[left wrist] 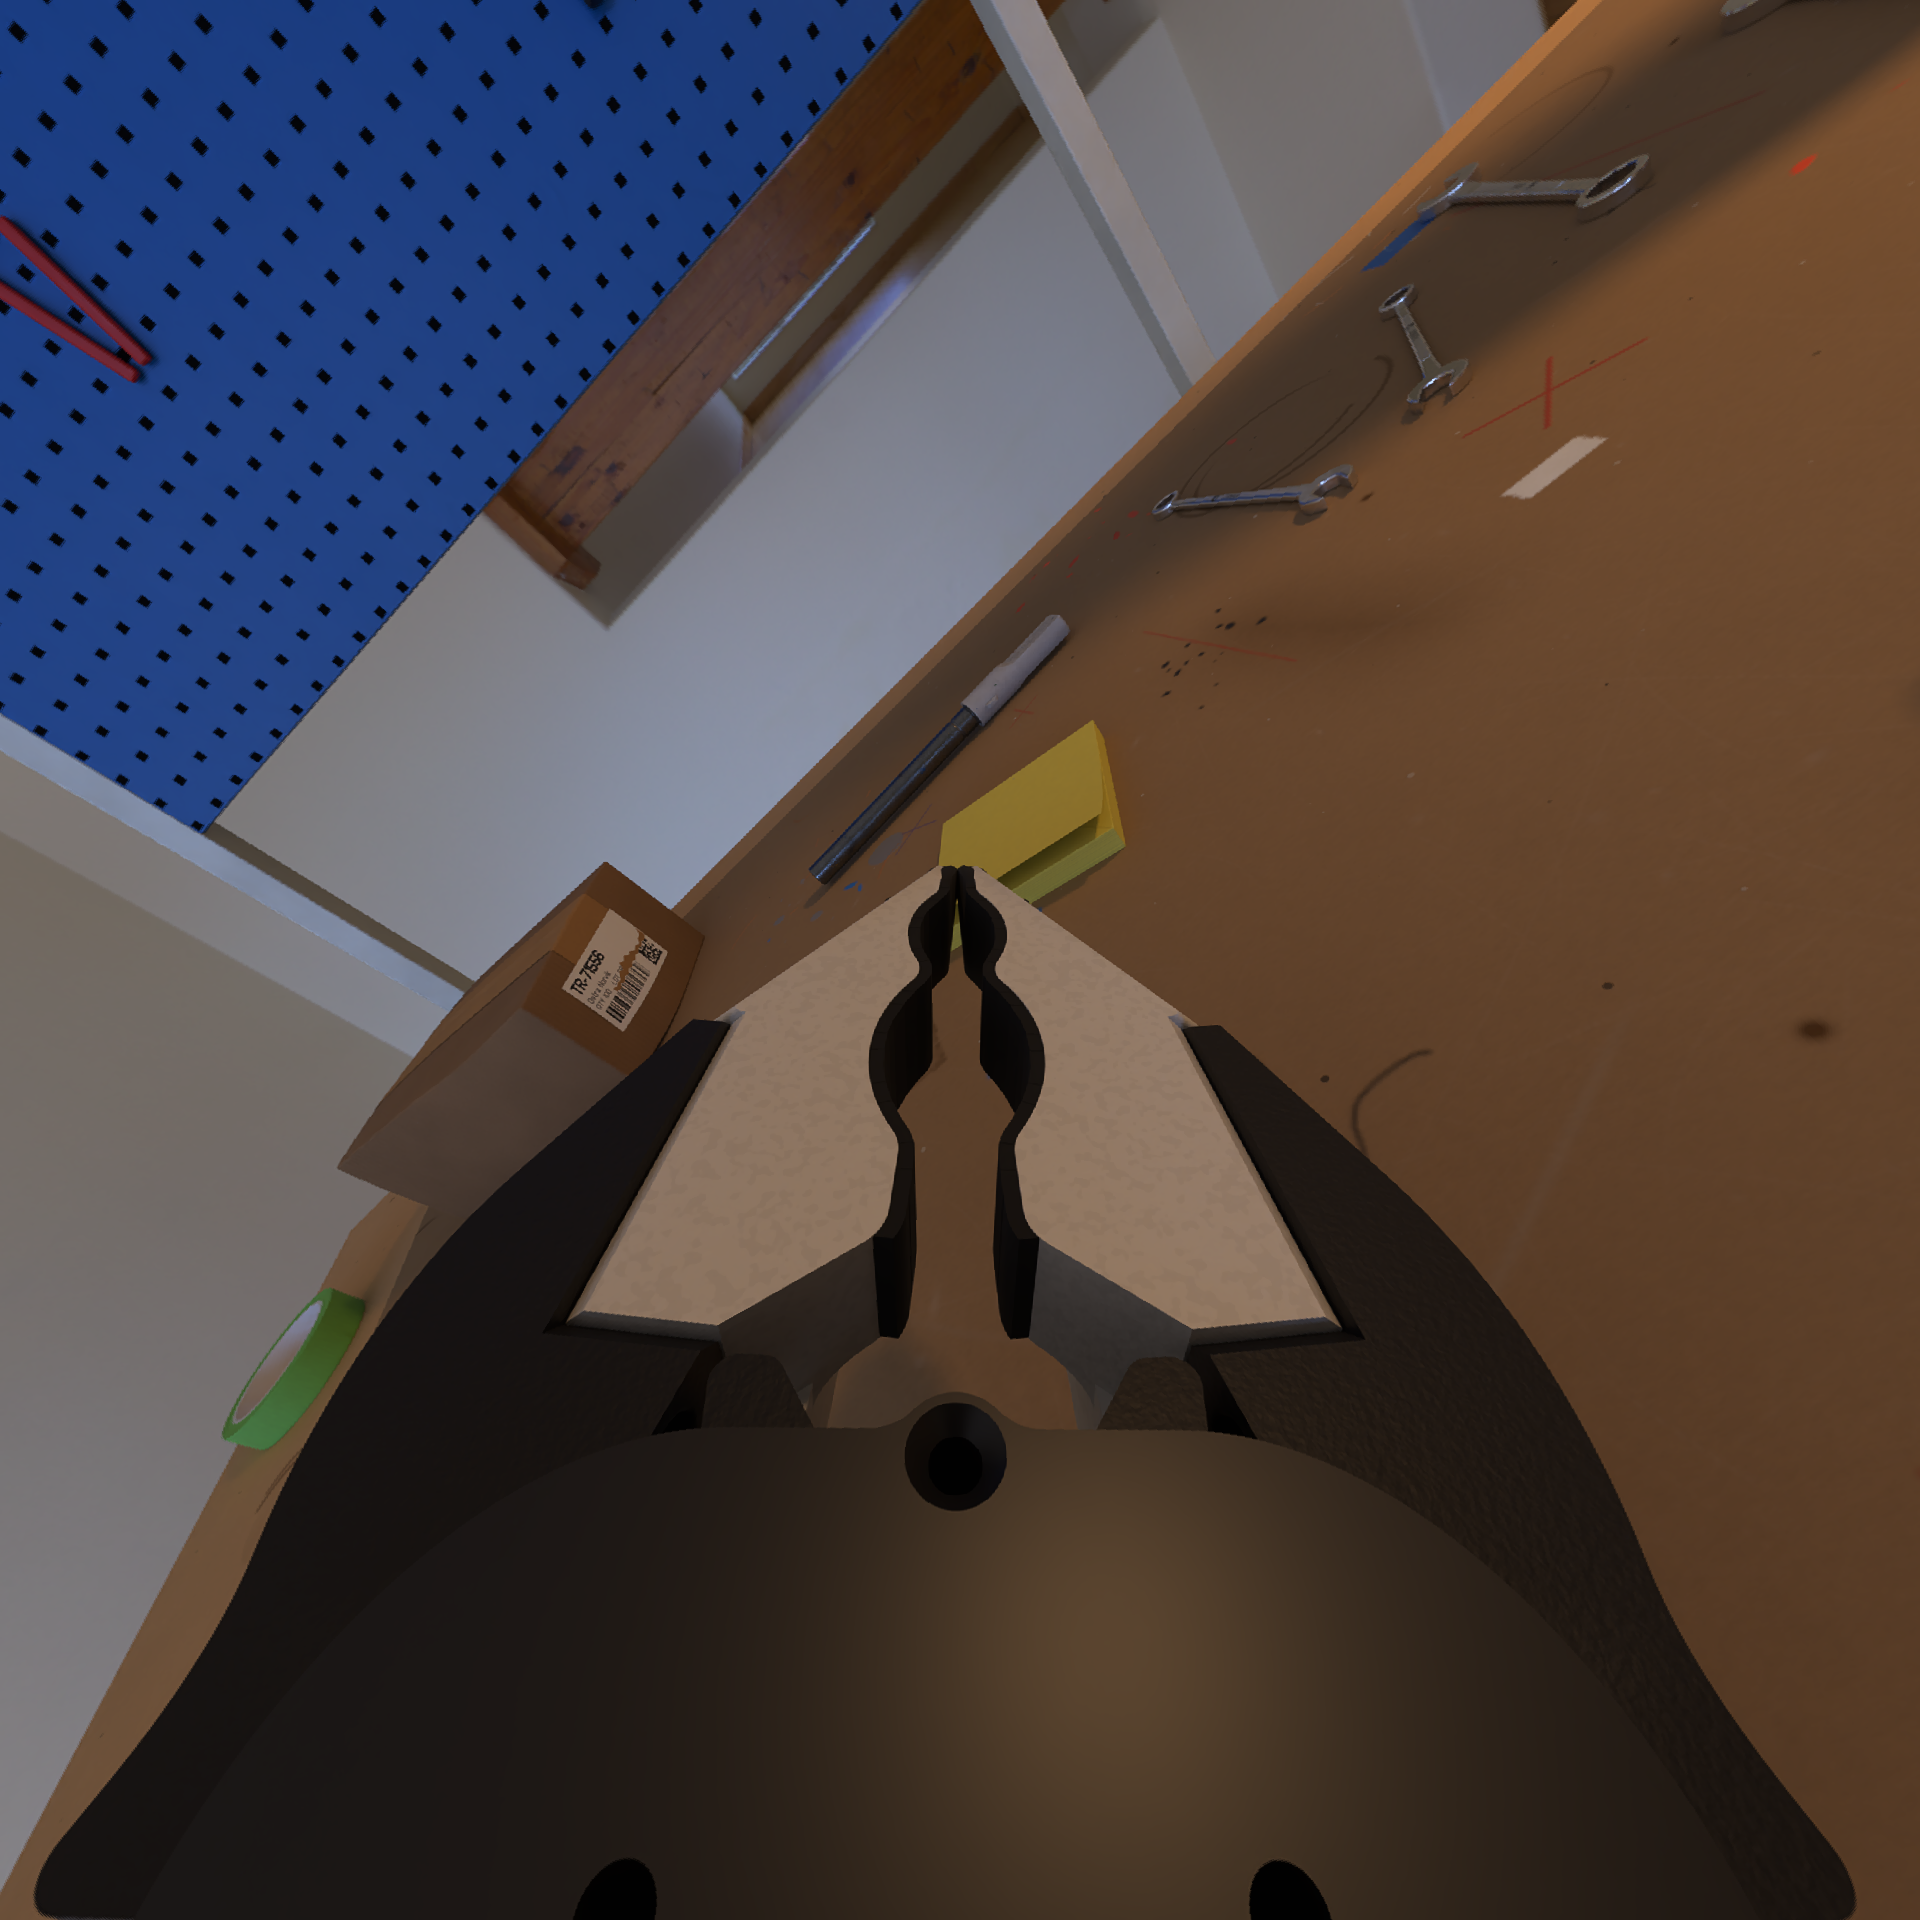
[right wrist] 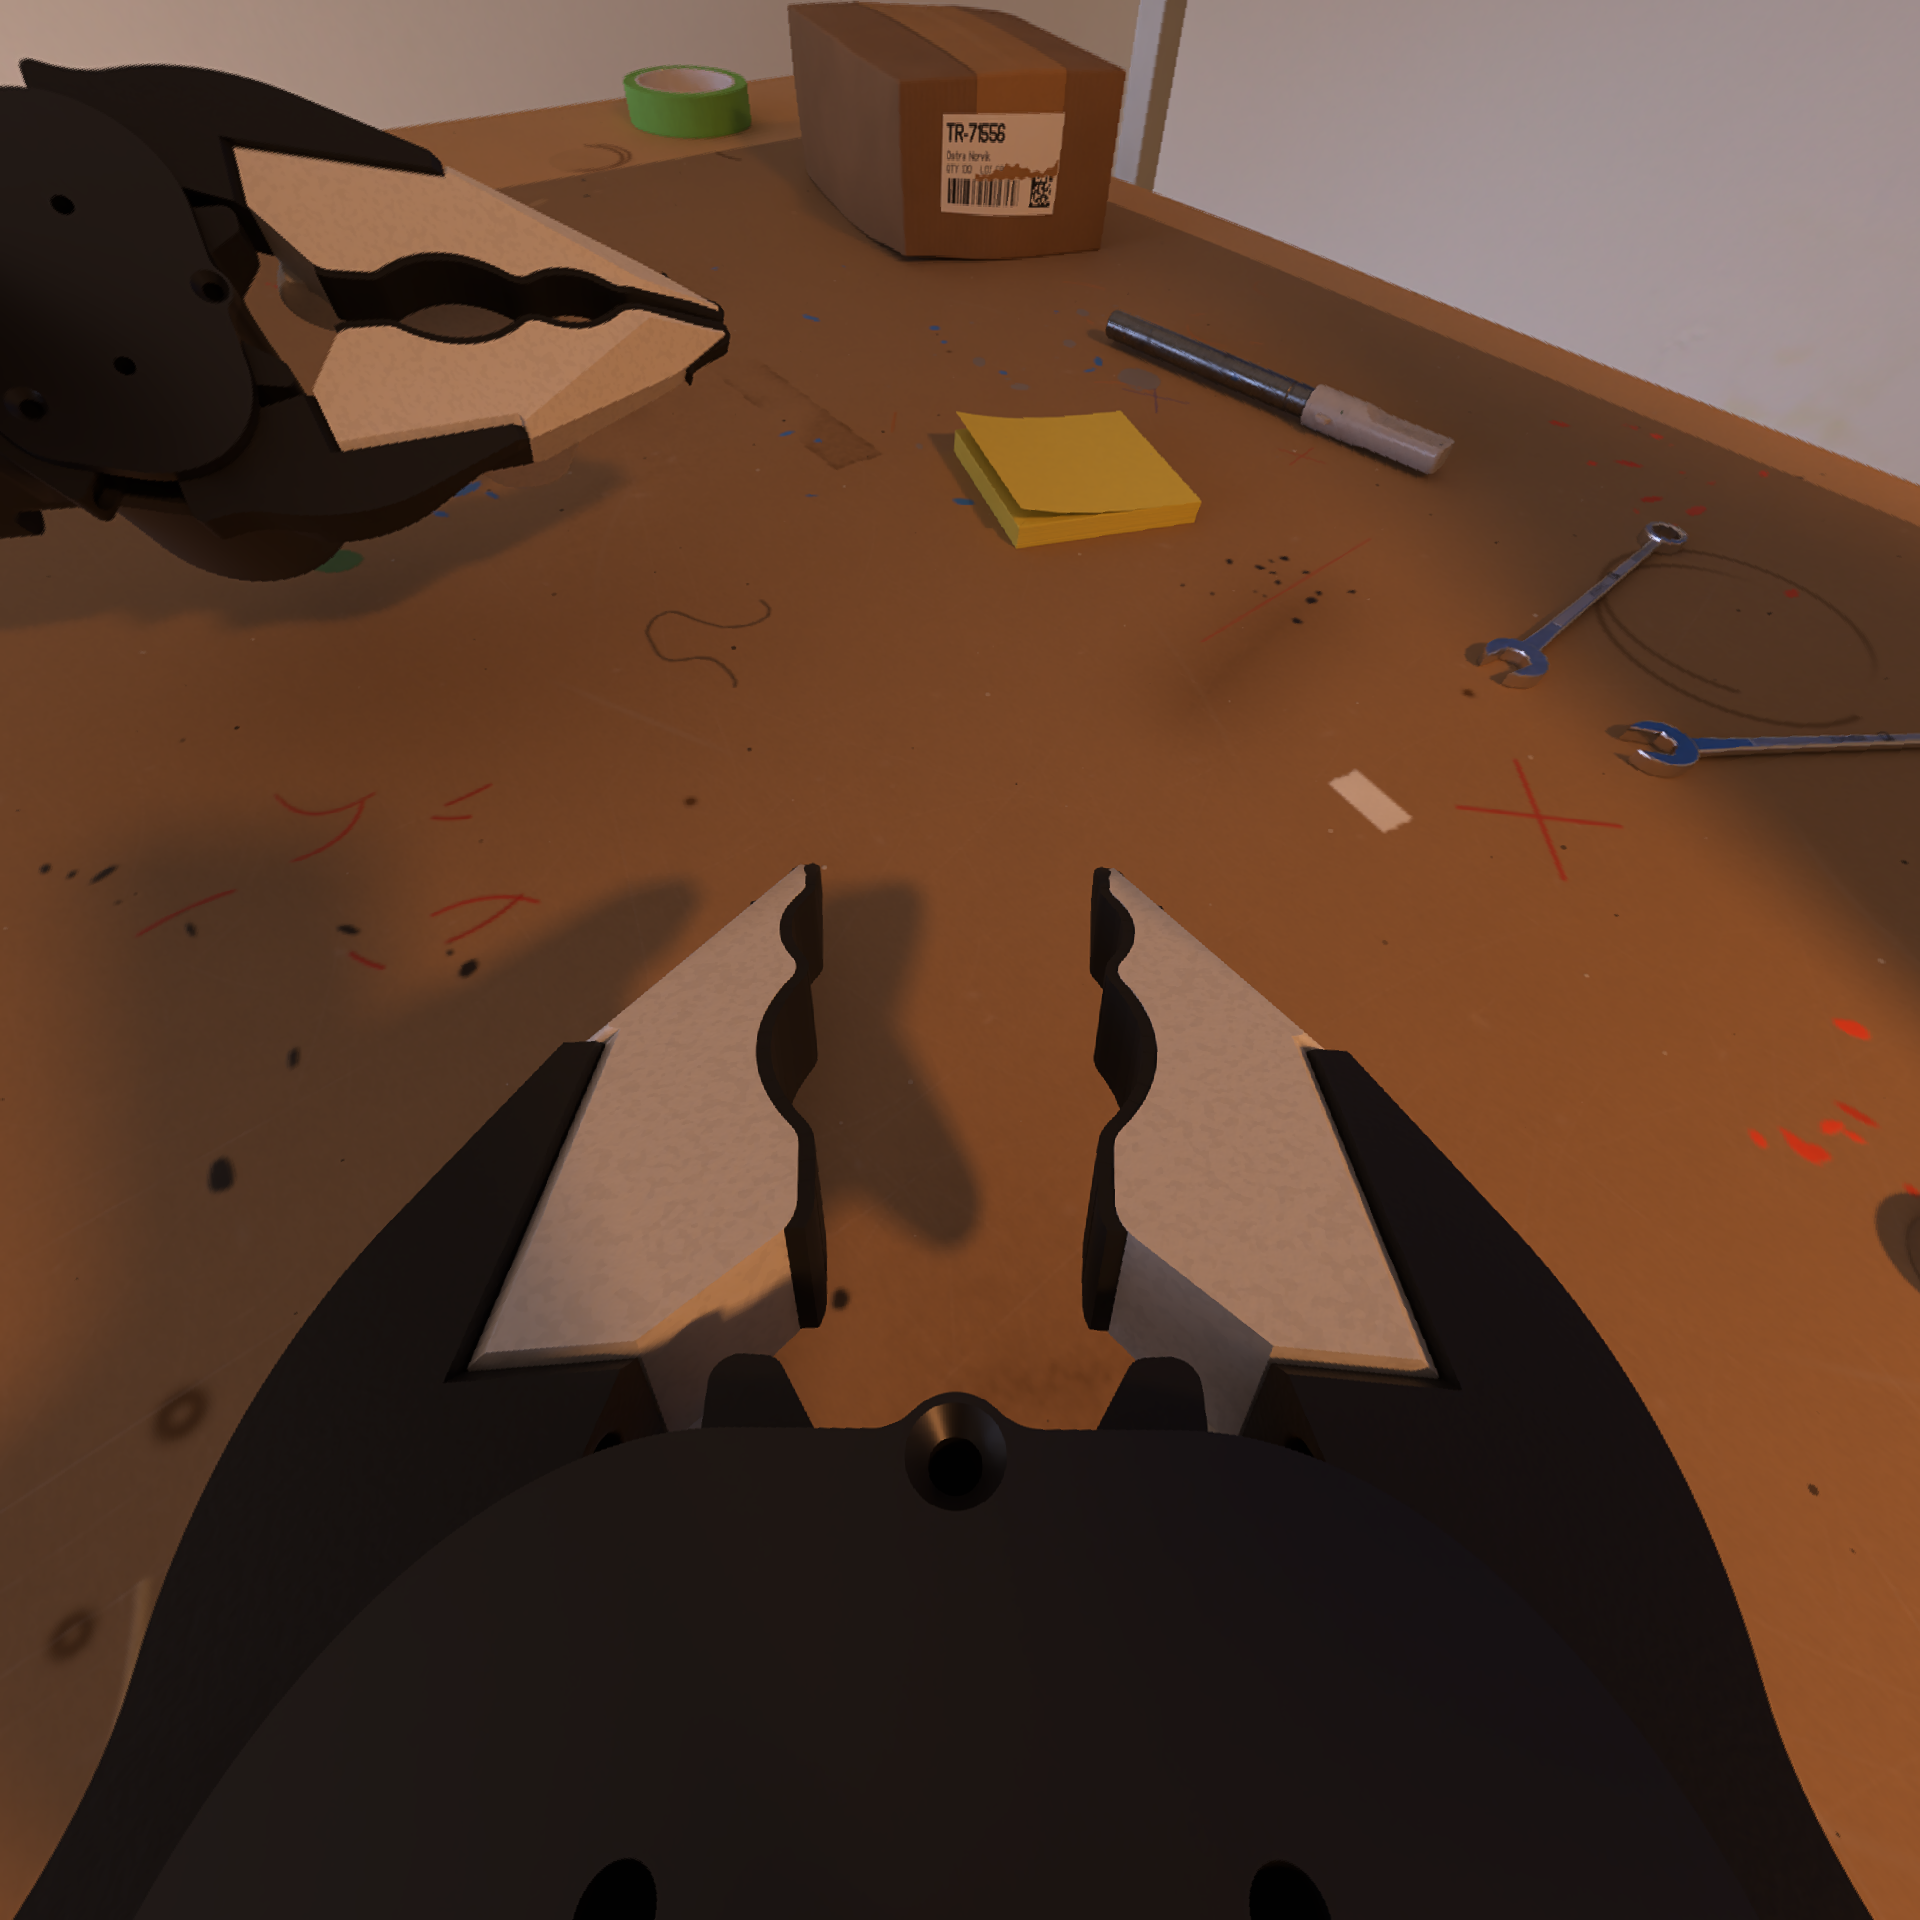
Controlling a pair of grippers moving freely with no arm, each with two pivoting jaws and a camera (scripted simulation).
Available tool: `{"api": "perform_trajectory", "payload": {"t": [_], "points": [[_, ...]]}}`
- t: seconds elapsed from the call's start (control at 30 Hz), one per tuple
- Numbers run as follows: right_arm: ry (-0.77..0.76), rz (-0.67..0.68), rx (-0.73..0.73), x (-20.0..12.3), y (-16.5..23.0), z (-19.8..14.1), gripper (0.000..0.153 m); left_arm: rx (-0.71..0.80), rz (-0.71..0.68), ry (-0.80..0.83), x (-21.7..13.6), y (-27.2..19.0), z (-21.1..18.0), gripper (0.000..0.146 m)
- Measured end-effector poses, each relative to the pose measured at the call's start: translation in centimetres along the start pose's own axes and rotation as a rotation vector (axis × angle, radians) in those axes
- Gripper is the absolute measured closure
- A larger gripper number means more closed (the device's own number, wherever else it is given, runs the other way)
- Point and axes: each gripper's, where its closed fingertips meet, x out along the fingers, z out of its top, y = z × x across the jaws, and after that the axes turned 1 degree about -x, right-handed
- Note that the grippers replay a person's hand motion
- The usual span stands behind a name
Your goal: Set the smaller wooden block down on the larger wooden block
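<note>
No wooden block shows in either view. My left gripper (left wrist: pixel 957 878) is shut with nothing between its fingers, held above the brown workbench (left wrist: pixel 1455 935) and tilted toward the back wall. It also shows at the upper left of the right wrist view (right wrist: pixel 717 324), shut and empty. My right gripper (right wrist: pixel 956 878) is open and empty, low over the bare middle of the bench (right wrist: pixel 935 707).
A yellow sticky-note pad (right wrist: pixel 1075 473) (left wrist: pixel 1039 816), a marker (right wrist: pixel 1273 390) (left wrist: pixel 935 753), a labelled cardboard box (right wrist: pixel 956 125) (left wrist: pixel 540 1039) and green tape (right wrist: pixel 686 99) (left wrist: pixel 296 1366) lie toward the back. Wrenches (right wrist: pixel 1579 603) (left wrist: pixel 1252 497) lie on the right. A blue pegboard (left wrist: pixel 260 364) hangs on the wall.
</note>
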Motion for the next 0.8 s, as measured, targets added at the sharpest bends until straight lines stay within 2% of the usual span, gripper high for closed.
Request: {"api": "perform_trajectory", "payload": {"t": [0.53, 0.8], "points": [[-0.026, -0.06, -0.003, -0.7, -2.3, 0.0, 0.102, 0.006, 0.005, 0.003, 0.1, -0.1, 0.1, 0.146], [-0.013, -0.083, -0.032, -1.0, -2.8, -0.2, 0.102, 0.002, -0.041, -0.009, 0.9, -1.6, 1.1, 0.146]]}}
